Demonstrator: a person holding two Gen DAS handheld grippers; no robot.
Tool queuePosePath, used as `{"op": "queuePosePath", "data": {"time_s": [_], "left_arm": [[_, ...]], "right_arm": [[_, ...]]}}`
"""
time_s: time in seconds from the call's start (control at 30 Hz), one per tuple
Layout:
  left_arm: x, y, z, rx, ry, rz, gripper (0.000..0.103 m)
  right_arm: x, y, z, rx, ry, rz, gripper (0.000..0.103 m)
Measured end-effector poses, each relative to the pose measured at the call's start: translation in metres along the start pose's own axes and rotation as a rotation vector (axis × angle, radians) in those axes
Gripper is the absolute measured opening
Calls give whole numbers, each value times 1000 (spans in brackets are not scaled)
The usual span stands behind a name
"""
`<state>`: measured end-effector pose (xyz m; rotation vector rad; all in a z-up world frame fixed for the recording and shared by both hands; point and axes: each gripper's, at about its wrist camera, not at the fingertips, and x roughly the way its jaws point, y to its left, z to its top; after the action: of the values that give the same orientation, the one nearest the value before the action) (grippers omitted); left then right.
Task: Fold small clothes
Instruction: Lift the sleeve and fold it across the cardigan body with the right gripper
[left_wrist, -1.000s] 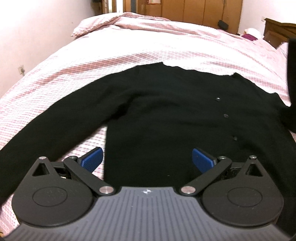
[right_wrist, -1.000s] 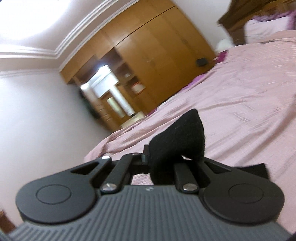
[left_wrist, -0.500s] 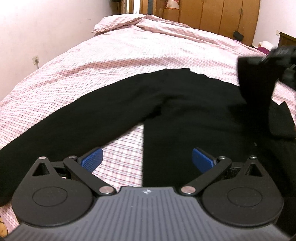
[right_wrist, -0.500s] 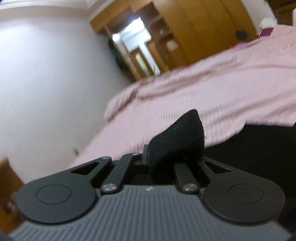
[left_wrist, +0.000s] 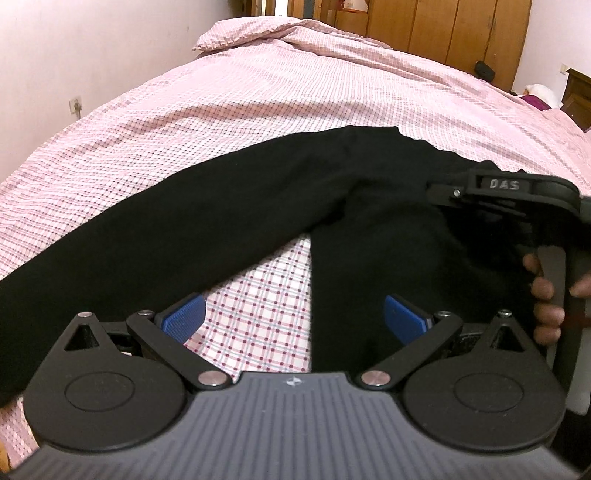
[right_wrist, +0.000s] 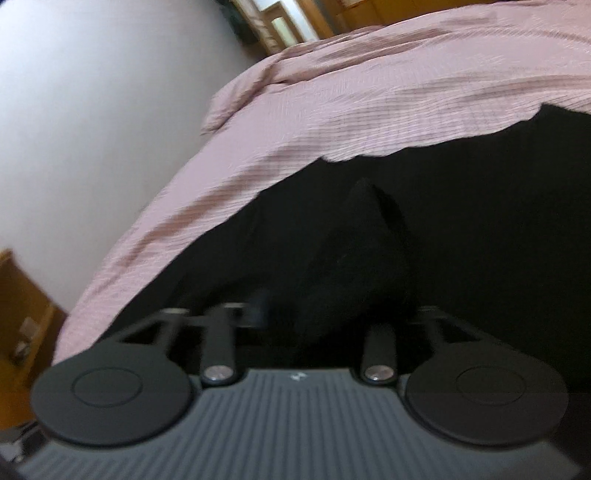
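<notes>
A black long-sleeved cardigan lies spread on the pink checked bed cover; one sleeve runs out to the left. My left gripper is open and empty, low over the gap between that sleeve and the body. My right gripper is shut on a fold of the other sleeve and holds it over the cardigan's body. It also shows in the left wrist view, at the right, low over the body.
A pillow lies at the head of the bed. Wooden wardrobes stand behind it. A white wall with a socket runs along the bed's left side. A wooden piece of furniture stands by the wall.
My right gripper has carried the sleeve from up in the air across and down onto the cardigan's body. My left gripper has shifted left, so the left sleeve fills more of its view.
</notes>
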<state>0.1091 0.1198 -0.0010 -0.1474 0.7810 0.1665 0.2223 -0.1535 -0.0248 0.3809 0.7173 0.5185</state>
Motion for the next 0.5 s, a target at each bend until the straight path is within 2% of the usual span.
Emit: {"op": "queuePosePath", "data": {"time_s": [0.03, 0.07, 0.17, 0.37, 0.5], "left_arm": [[0, -1, 1, 1, 0, -4, 103], [0, -2, 2, 2, -2, -8, 103], [0, -7, 5, 11, -8, -17, 103], [-5, -29, 17, 64, -39, -54, 103], [-7, -54, 26, 120, -70, -79, 103]], "right_arm": [[-3, 0, -2, -3, -2, 20, 63], [-7, 2, -3, -11, 0, 30, 67], [-17, 4, -6, -28, 11, 32, 68], [-65, -6, -13, -12, -17, 40, 68], [-98, -23, -15, -6, -90, -75, 68]]}}
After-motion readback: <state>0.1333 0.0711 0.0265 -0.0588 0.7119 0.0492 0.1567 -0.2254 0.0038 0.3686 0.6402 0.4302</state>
